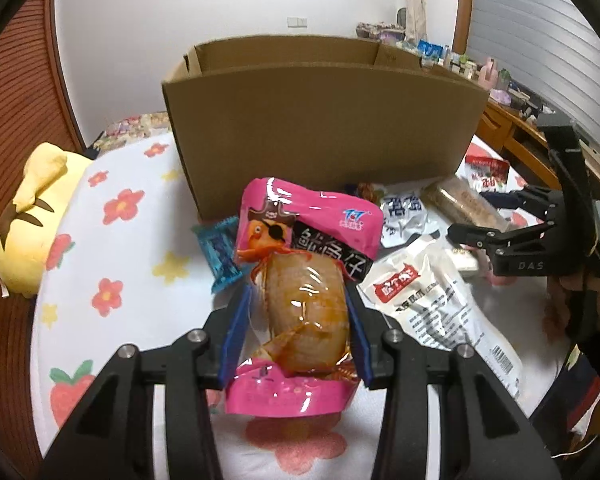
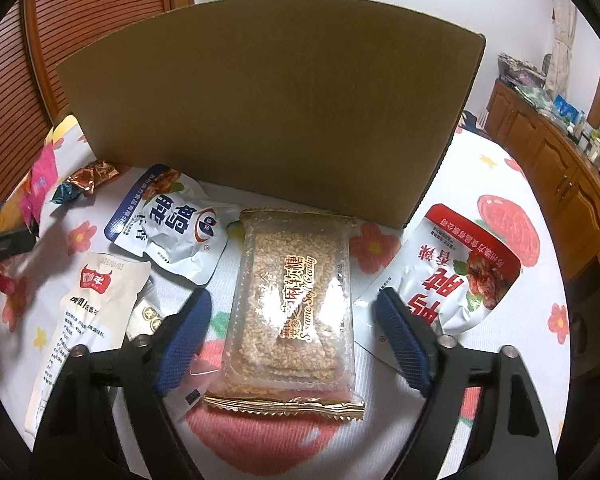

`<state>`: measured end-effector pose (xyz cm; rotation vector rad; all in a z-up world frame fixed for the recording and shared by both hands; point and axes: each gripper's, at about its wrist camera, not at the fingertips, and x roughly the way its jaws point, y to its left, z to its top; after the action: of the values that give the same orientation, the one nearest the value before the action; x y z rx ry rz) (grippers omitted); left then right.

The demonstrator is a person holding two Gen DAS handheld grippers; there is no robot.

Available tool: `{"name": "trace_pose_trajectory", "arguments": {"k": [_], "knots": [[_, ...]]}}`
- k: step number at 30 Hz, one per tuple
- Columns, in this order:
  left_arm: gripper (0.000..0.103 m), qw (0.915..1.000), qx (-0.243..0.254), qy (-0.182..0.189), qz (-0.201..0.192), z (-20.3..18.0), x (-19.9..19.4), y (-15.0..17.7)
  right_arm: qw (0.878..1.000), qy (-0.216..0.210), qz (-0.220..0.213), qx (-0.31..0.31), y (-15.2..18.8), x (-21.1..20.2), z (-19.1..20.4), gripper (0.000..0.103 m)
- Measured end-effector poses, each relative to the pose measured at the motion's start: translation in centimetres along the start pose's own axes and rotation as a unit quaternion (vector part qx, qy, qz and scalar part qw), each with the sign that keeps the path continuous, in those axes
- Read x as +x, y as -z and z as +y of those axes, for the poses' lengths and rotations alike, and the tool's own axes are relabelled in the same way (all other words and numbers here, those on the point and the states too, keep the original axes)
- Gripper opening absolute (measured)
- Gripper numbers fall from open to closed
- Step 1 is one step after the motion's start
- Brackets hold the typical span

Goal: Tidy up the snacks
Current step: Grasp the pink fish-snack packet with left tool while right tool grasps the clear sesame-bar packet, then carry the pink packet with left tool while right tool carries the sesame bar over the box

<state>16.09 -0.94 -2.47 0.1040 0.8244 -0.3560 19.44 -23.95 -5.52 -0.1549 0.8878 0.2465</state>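
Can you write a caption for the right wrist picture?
Open right gripper straddles a sesame candy pack lying on the flowery cloth before a cardboard box.

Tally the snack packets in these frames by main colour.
Pink: 1, the pink packet in the left gripper
White: 3
Clear: 1, sesame candy
Blue: 1
Brown foil: 1
Total: 7
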Motion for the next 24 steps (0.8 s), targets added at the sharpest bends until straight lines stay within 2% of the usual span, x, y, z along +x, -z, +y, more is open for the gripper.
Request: {"name": "trace_pose_trajectory", "arguments": {"k": [2,5,11,24], "knots": [[0.044,1.0000,0.001,0.000,-0.005,-0.1,-0.5,-0.1,1.000,-0.001,0.003,0.002,-0.1,-0.2,-0.1,0.065],[0.044,0.9999,0.002,0.003,-0.012,-0.5,-1.0,-0.4,1.000,-0.006,0.008,0.001,-0.4,-0.3,-0.4,0.050],[0.044,0.9997,0.008,0.007,-0.021,-1.3,-1.7,-0.7,1.000,-0.006,0.011,-0.003,-0.8,-0.3,-0.3,0.048],[0.044,0.9988,0.019,0.012,-0.043,-2.7,-3.2,-2.1,1.000,-0.012,-0.027,-0.009,-0.4,-3.8,0.2,0.046]]}}
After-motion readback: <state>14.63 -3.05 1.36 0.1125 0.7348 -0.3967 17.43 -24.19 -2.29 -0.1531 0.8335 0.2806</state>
